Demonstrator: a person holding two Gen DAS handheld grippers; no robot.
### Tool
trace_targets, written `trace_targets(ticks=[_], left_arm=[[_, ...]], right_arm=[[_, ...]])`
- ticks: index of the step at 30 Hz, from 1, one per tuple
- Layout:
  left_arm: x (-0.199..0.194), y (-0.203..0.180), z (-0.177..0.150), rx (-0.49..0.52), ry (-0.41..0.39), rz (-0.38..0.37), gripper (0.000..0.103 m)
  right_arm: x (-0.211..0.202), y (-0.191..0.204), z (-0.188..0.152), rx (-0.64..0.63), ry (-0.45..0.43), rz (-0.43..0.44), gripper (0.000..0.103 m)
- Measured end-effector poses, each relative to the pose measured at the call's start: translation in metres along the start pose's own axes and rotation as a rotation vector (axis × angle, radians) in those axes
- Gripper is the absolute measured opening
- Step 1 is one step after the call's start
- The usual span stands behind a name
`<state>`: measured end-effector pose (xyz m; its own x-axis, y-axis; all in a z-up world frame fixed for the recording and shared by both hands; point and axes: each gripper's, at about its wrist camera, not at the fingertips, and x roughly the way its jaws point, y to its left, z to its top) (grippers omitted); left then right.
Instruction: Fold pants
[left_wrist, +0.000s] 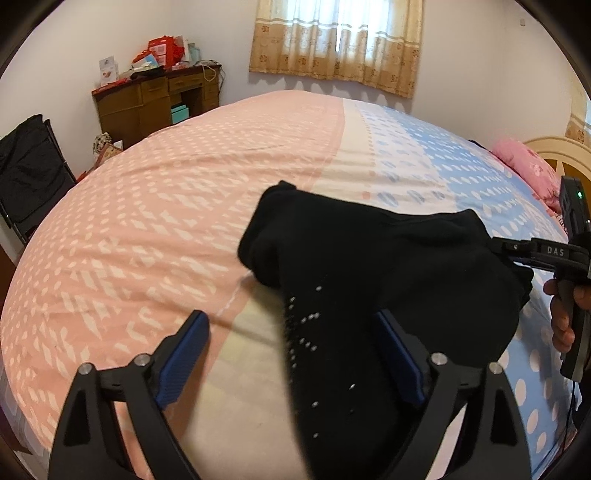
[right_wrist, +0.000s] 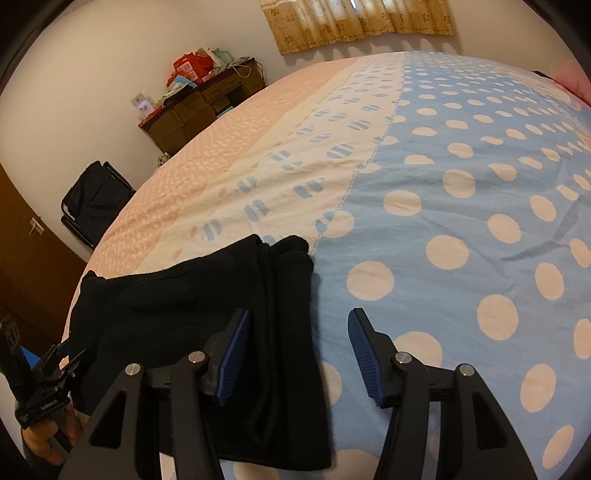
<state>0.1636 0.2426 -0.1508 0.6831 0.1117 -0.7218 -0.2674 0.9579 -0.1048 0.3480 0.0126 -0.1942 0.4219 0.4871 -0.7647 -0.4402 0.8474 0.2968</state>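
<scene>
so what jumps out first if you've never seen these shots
The black pants lie bunched on the bed, straddling the pink and blue halves of its cover. Both the left gripper and the right gripper stand open just over the cloth, gripping nothing.

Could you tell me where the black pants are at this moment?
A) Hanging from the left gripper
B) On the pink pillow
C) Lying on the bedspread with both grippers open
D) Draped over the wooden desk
C: the black pants lie bunched on the bedspread, and the left gripper and right gripper both stand open, pads clear of the cloth.
</scene>
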Motion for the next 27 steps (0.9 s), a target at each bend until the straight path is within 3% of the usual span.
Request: trace_targets(ticks=[6,9,13,21,27], left_arm=[[-0.009,0.004,-0.004,-0.024,-0.003,0.025,0.099],[-0.025,0.001,-0.009,0.013,-0.027,0.061,0.099],[-0.051,-0.004,-0.011,0.028,-0.090,0.050,0.099],[-0.095,-0.023,0.001,0.046,-0.211,-0.029,0.101],[-0.112,-0.029,0.004,0.058,-0.266,-0.038,0.102]], right_arm=[[-0.029,-0.001,-0.009,0.007,-0.080,-0.131,0.063],[-0.068,-0.003,-0.022,0.016,-0.161,-0.188,0.063],[-0.116,0.006,-0.040,0.017,-0.255,-0.220,0.066],[-0.177,0.063,-0.078,-0.102,-0.395,-0.187,0.073],[-0.181,0.087,-0.092,-0.136,-0.394,-0.146,0.074]])
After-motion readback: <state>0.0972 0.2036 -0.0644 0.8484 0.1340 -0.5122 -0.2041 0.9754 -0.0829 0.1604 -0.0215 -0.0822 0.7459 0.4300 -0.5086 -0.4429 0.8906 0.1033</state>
